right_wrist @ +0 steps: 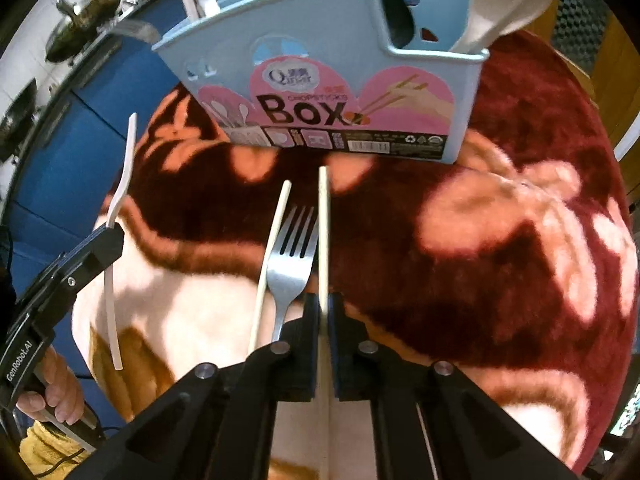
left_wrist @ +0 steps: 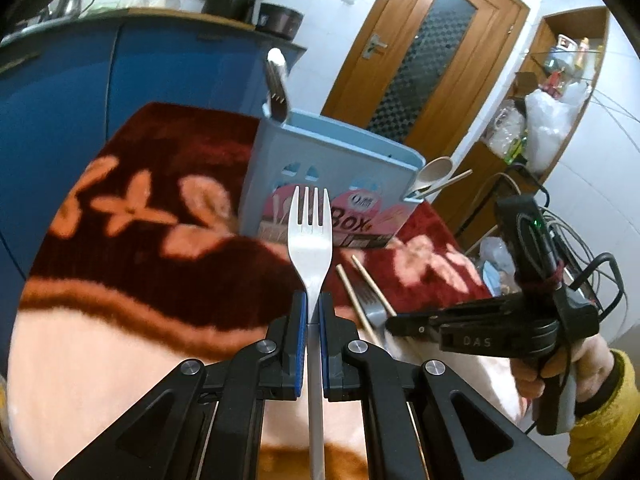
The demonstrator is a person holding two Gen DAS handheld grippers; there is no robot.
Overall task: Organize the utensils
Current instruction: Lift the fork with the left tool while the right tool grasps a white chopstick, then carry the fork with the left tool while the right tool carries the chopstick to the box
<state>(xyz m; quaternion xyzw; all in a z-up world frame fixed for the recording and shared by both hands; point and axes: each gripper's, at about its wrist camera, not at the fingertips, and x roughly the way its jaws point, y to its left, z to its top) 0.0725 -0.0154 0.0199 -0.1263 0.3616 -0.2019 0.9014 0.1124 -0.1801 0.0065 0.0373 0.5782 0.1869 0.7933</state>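
Table covered by a plush dark-red blanket with pink flower pattern, spread across the whole work surface; blue cabinet front behind it, brown wooden door with dark patterned glass panel further back; light-blue plastic utensil holder with pink "Box" label standing upright on the blanket at the far side, a cream plastic spoon leaning out of its low right compartment, a metal utensil handle sticking up from its left end in the left wrist view; left gripper black with blue pads, jaws closed tight on the handle of a white plastic fork, fork upright with tines toward the holder, held clear of the blanket in front of the label; right gripper black, jaws pinched shut on a pale wooden chopstick, which runs straight between the pads and points toward the holder; second pale wooden chopstick lying loose on the blanket just left of it; silver metal fork lying on the blanket between the two chopsticks, tines toward the holder, handle end hidden under the right gripper finger; a hand in a yellow sleeve holds the right gripper's handle
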